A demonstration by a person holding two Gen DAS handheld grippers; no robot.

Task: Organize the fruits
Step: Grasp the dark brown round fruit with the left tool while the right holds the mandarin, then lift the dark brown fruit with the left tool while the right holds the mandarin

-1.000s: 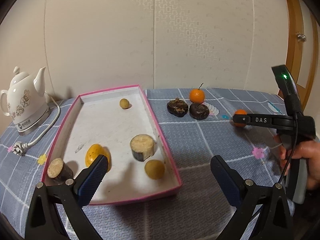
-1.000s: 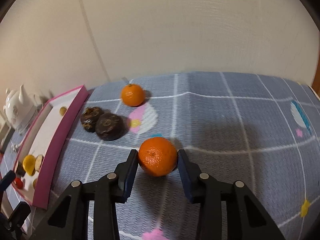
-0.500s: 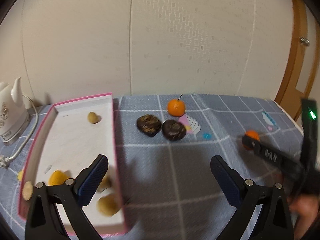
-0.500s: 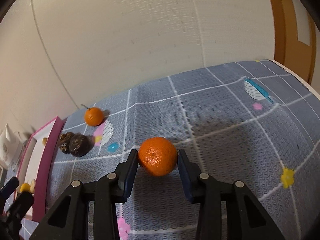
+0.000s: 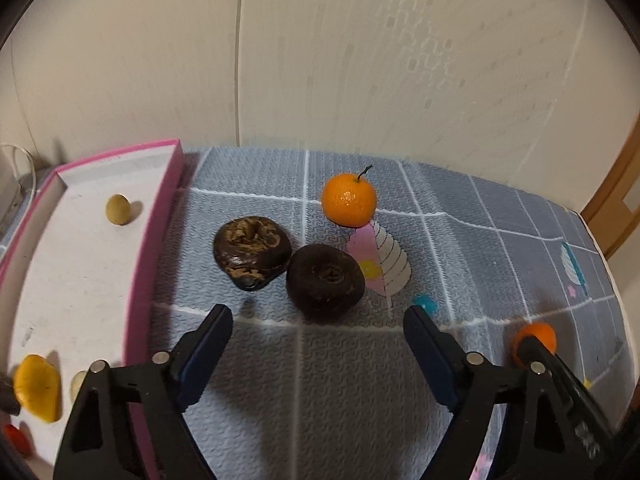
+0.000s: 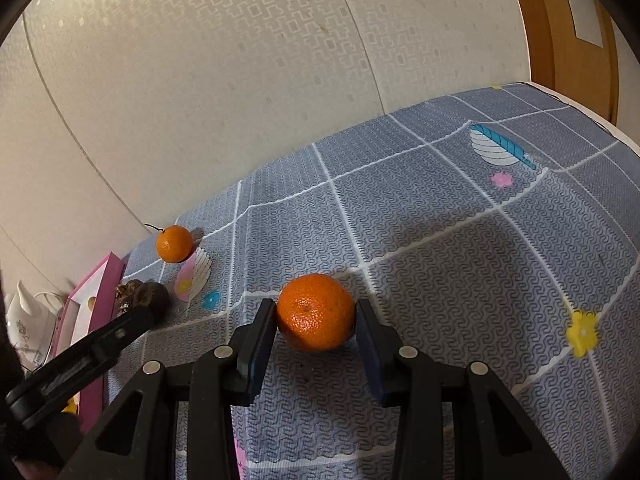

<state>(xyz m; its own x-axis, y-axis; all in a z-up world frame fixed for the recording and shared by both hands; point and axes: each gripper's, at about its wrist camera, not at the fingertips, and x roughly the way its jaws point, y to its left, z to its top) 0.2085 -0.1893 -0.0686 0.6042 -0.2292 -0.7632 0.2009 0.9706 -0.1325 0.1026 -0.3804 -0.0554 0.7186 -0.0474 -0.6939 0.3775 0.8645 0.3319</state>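
Observation:
My right gripper (image 6: 316, 320) is shut on an orange tangerine (image 6: 316, 317), held just above the blue checked cloth (image 6: 440, 240); the tangerine also shows in the left wrist view (image 5: 538, 334). My left gripper (image 5: 318, 330) is open and empty, just in front of two dark brown fruits (image 5: 252, 252) (image 5: 325, 280). A second tangerine (image 5: 349, 200) with a stem lies behind them. The pink-edged white tray (image 5: 152, 240) at the left holds a small tan fruit (image 5: 117, 209) and a yellow fruit (image 5: 37, 391).
A white kettle (image 6: 28, 320) and its cable stand beyond the tray at the far left. The wall runs close behind the table. A wooden door frame (image 6: 560, 28) is at the right. The cloth's right edge drops off near it.
My left gripper has swung right, from over the tray to in front of the two dark fruits. My right gripper has turned right, still holding the tangerine.

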